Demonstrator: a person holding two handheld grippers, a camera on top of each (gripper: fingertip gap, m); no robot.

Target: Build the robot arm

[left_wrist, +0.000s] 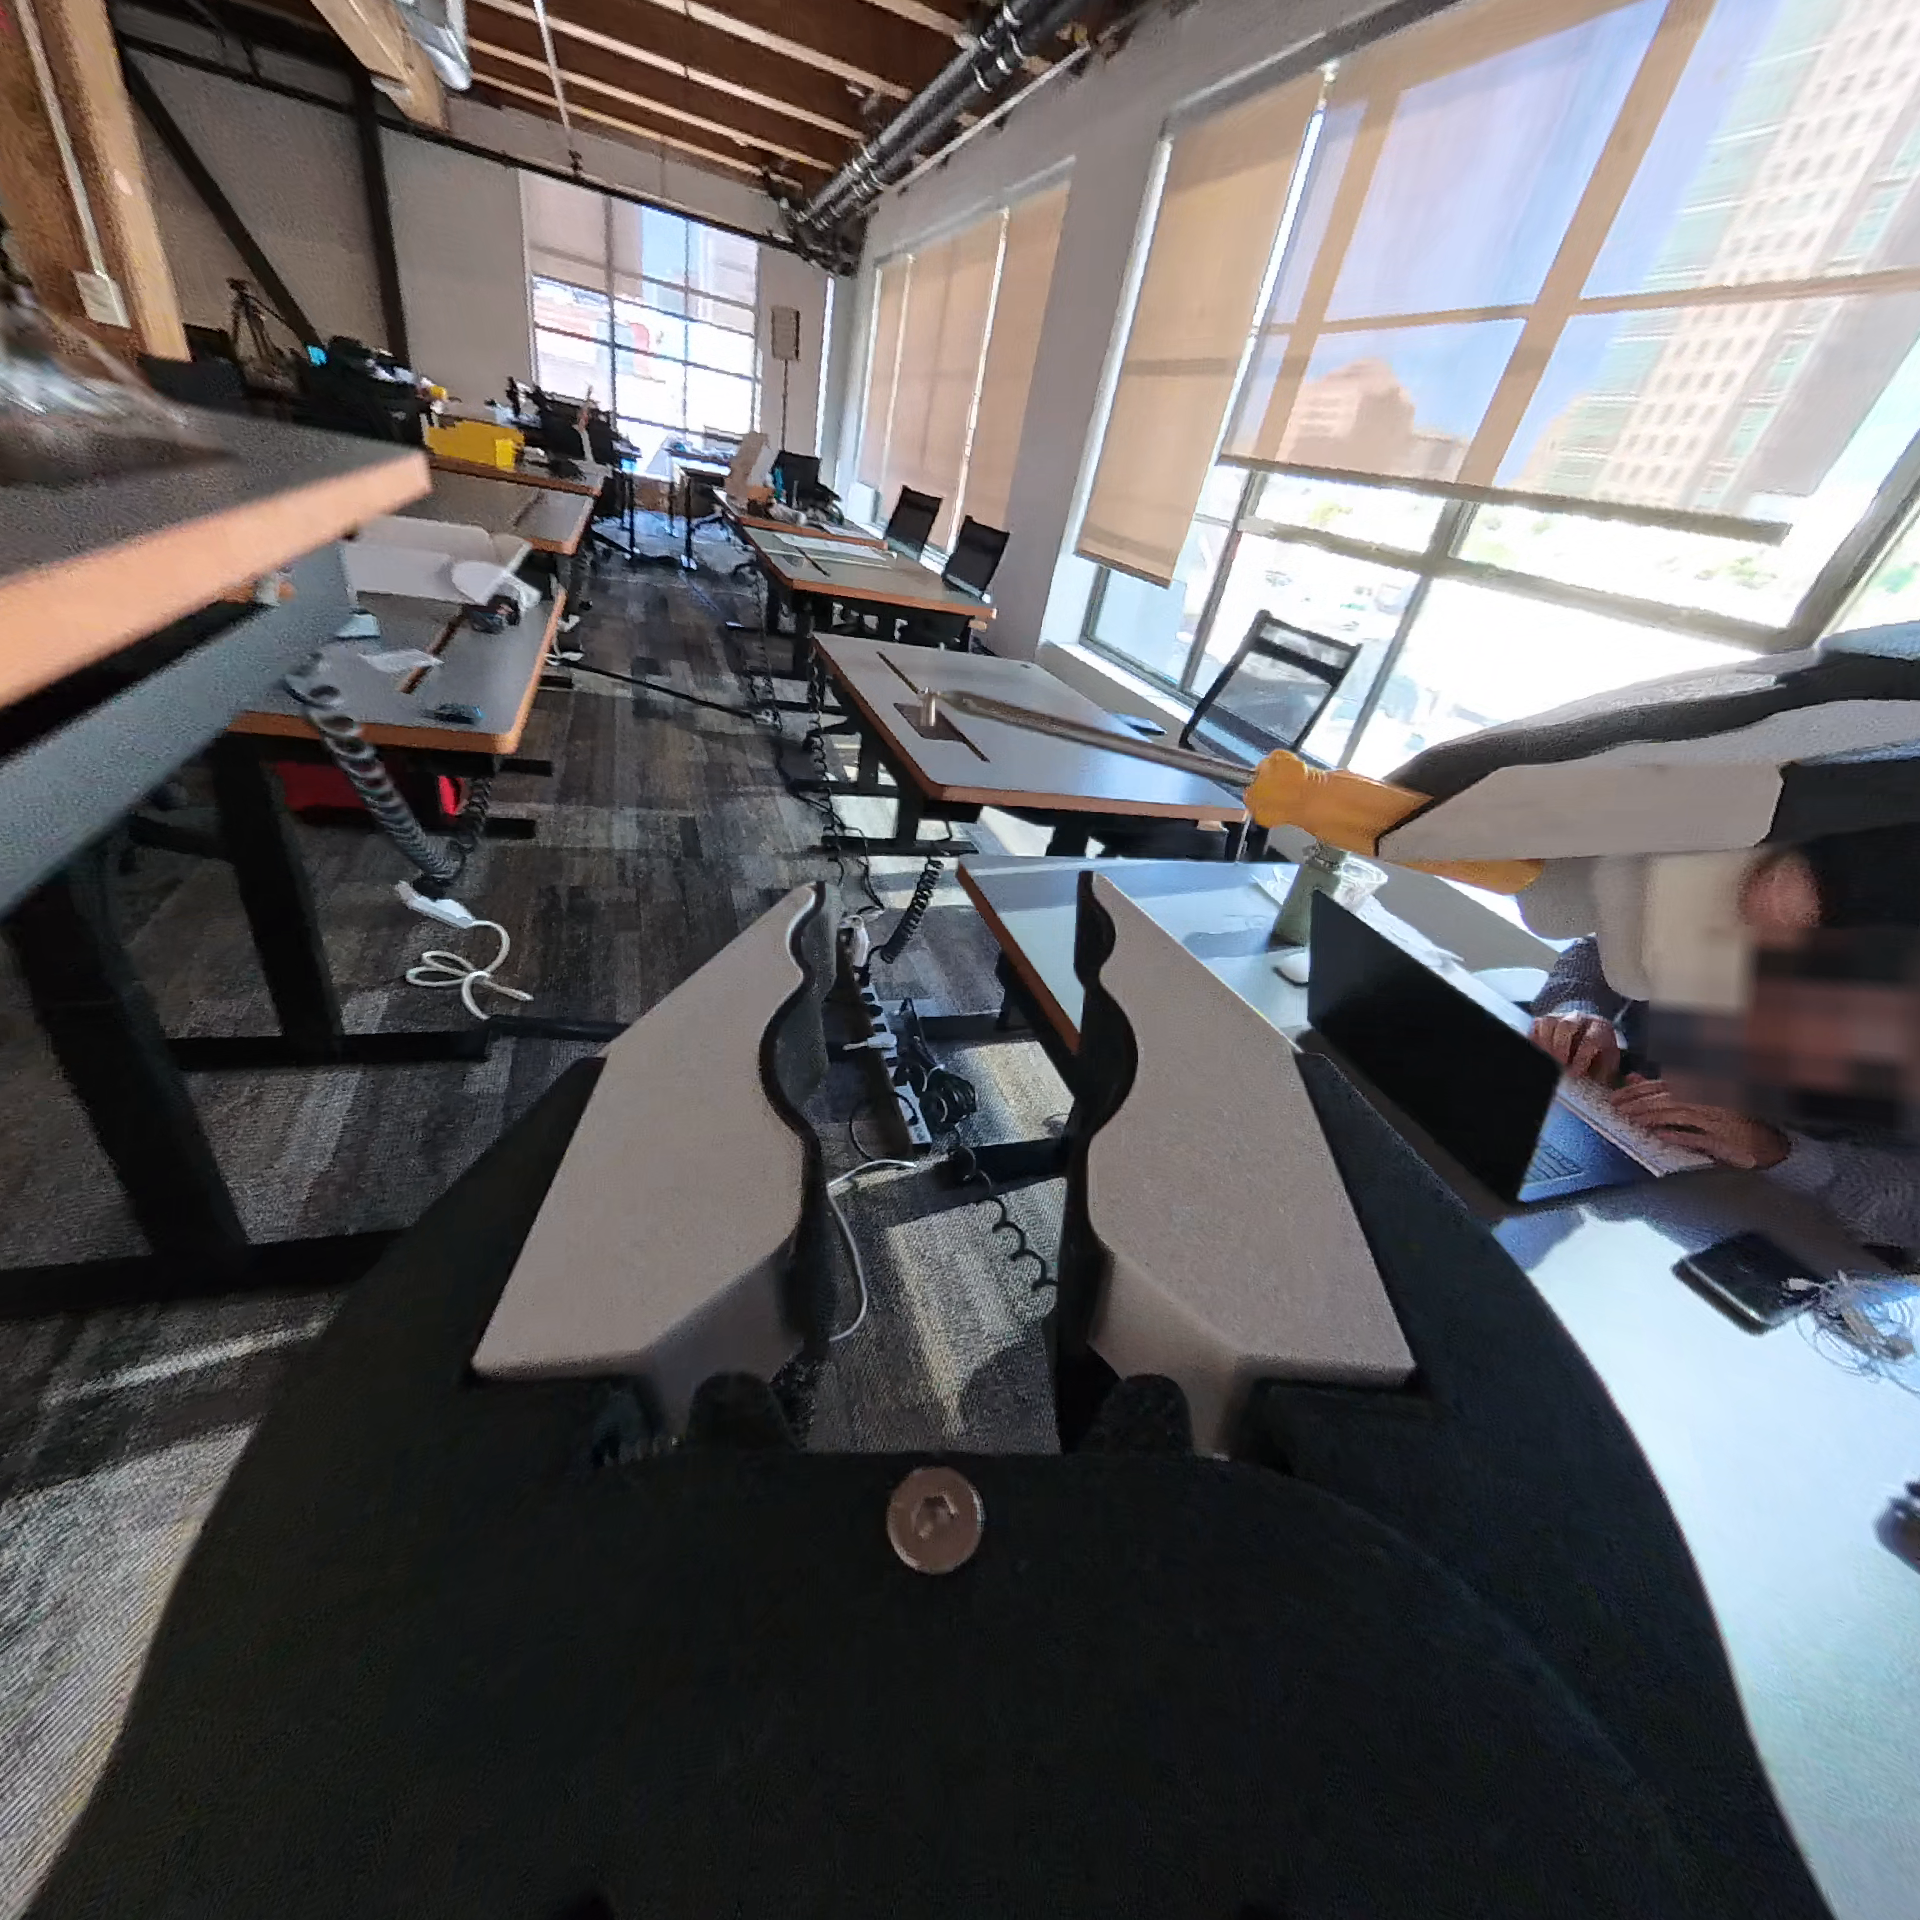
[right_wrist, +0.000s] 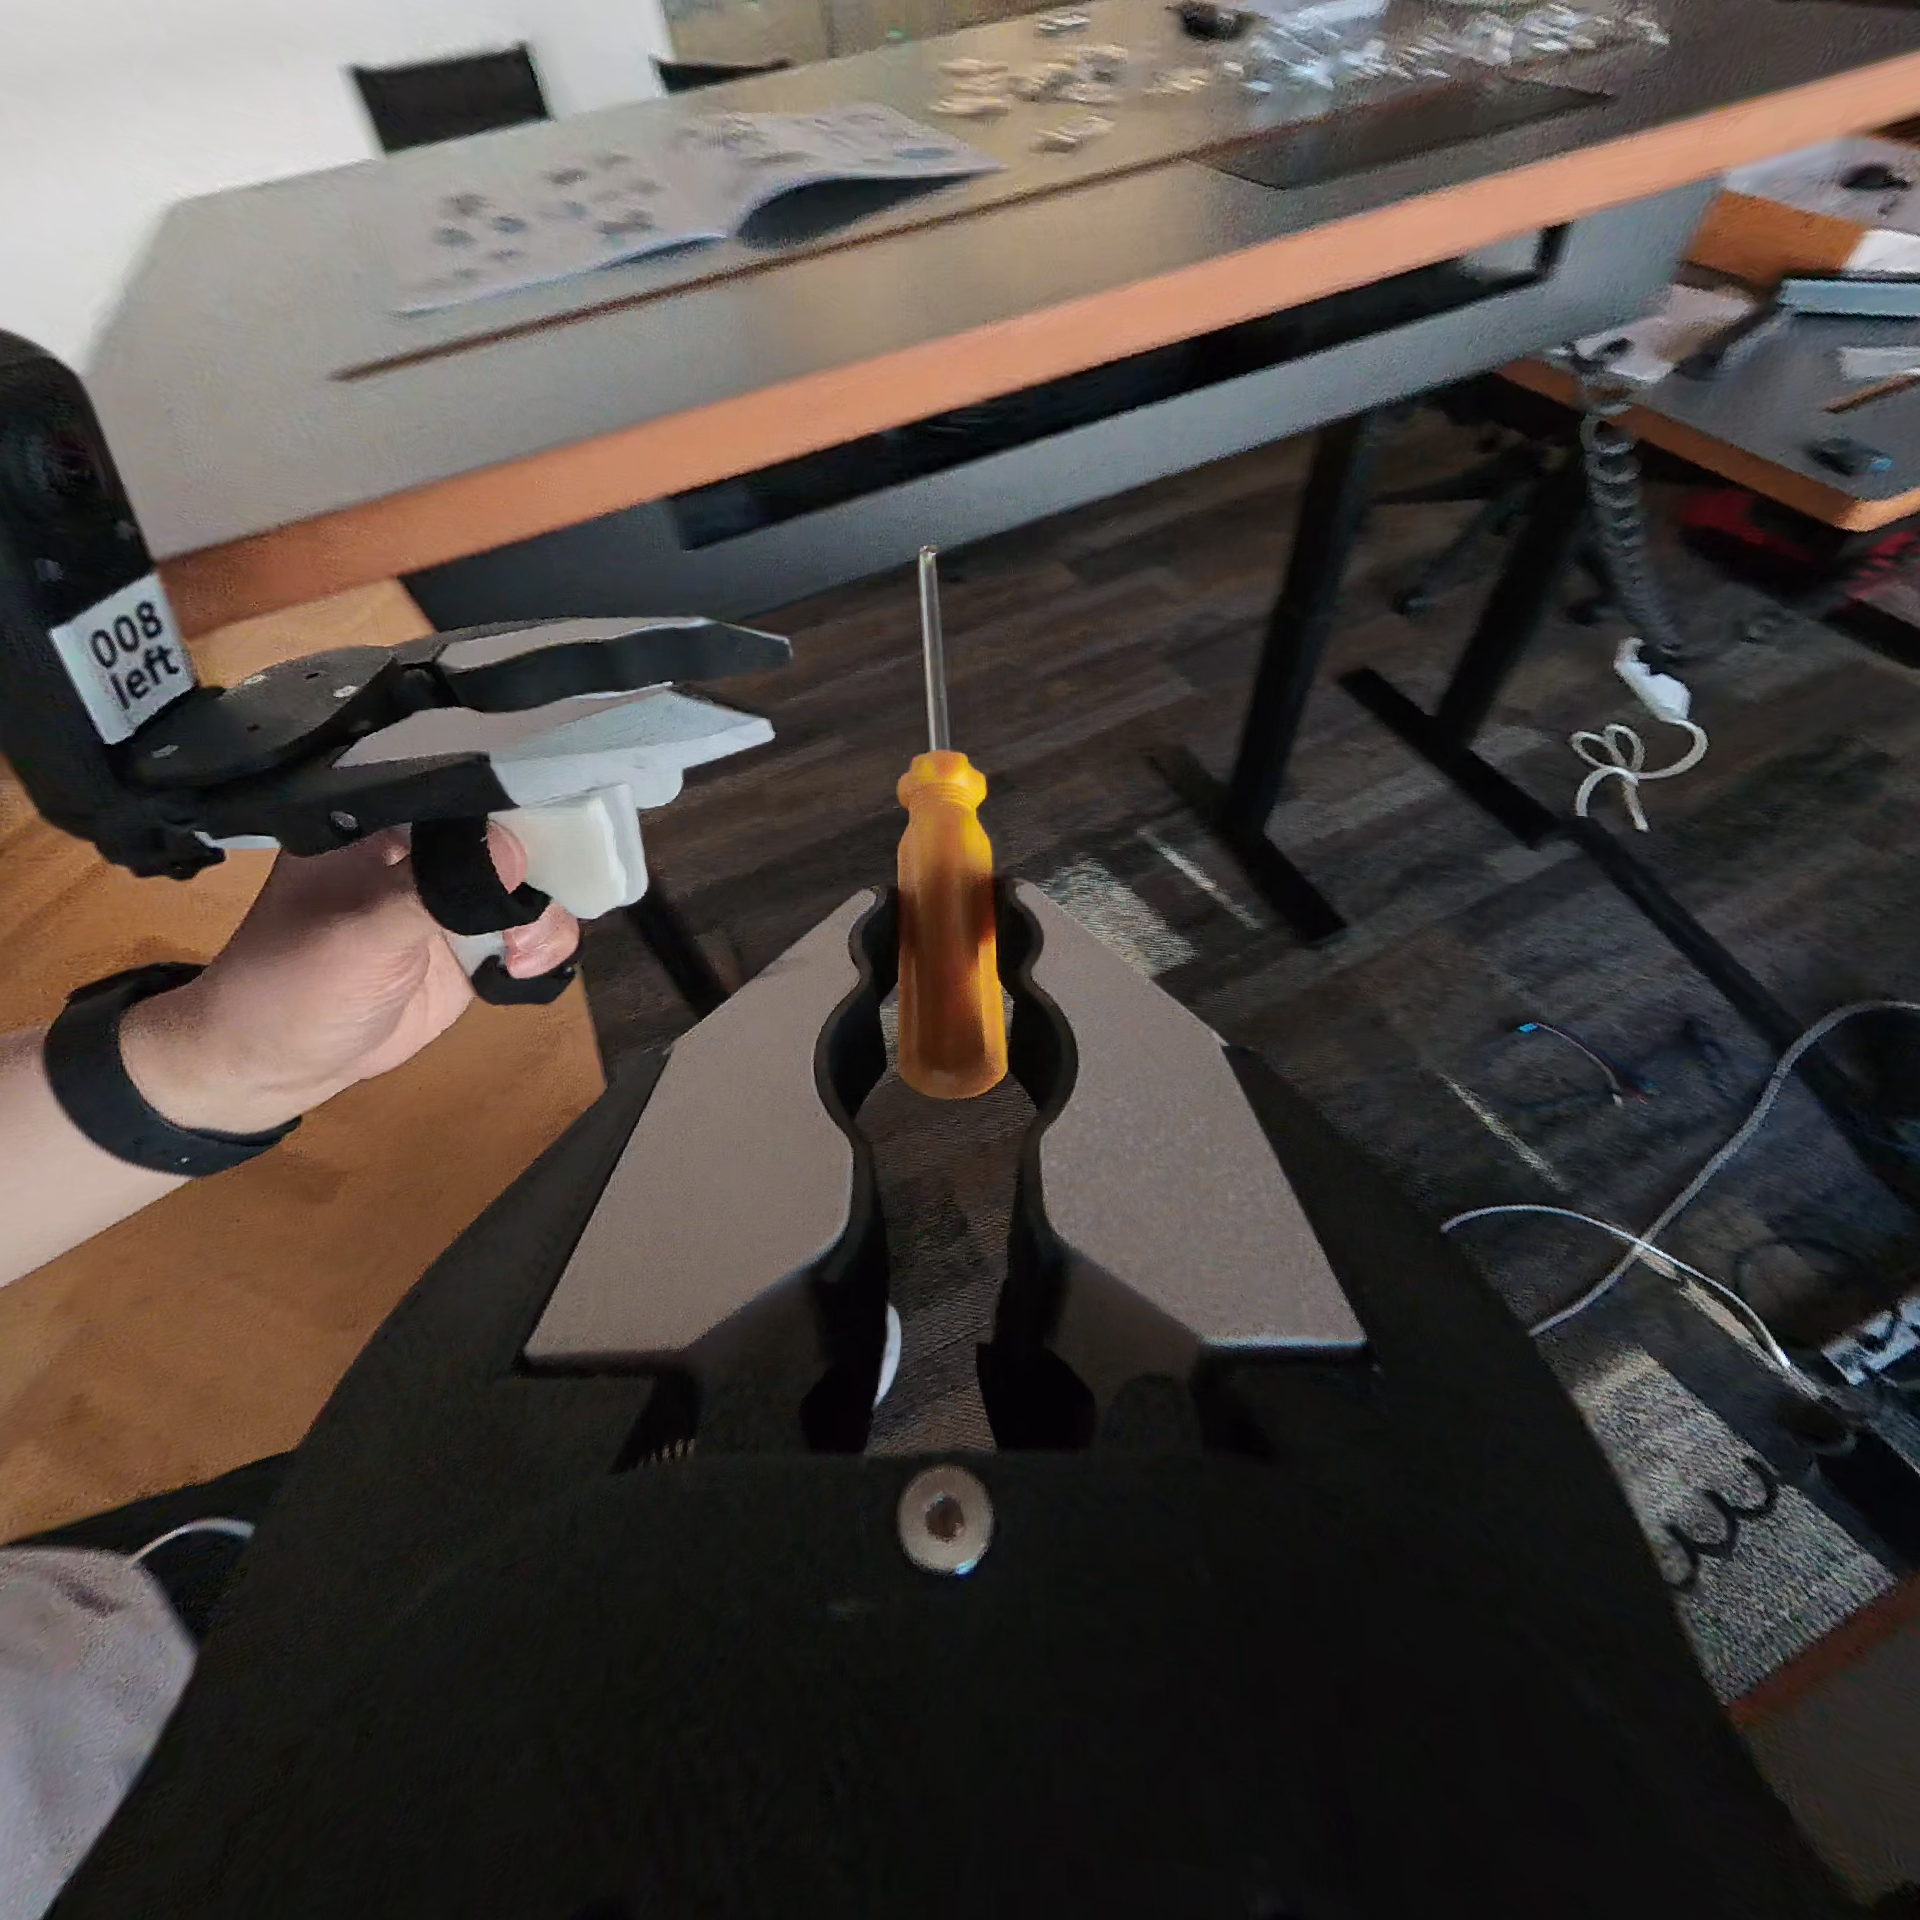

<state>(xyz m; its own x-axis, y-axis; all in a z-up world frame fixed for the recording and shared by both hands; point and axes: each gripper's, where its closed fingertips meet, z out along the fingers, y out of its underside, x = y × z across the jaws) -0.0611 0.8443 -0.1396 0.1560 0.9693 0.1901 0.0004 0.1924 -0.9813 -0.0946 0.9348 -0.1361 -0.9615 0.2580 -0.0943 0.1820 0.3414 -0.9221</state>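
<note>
while your right gripper (right_wrist: 948, 914) clamps one screwdriver (right_wrist: 949, 935) by its orange handle, the single thin shaft points far, up toward the desk (right_wrist: 1039, 301) edge without touching it. your left gripper (right_wrist: 769, 691) hangs just left of the tool, jaws parted and holding nothing, one hand (right_wrist: 332, 977) on its trigger. in its own view the left gripper (left_wrist: 951, 914) shows two fingers spread over carpet (left_wrist: 644, 831), with the screwdriver (left_wrist: 1330, 805) at right. one booklet (right_wrist: 675, 187) lies open on the desk. below the orange desk edge, open floor runs between two black legs; loose cables lie right.
</note>
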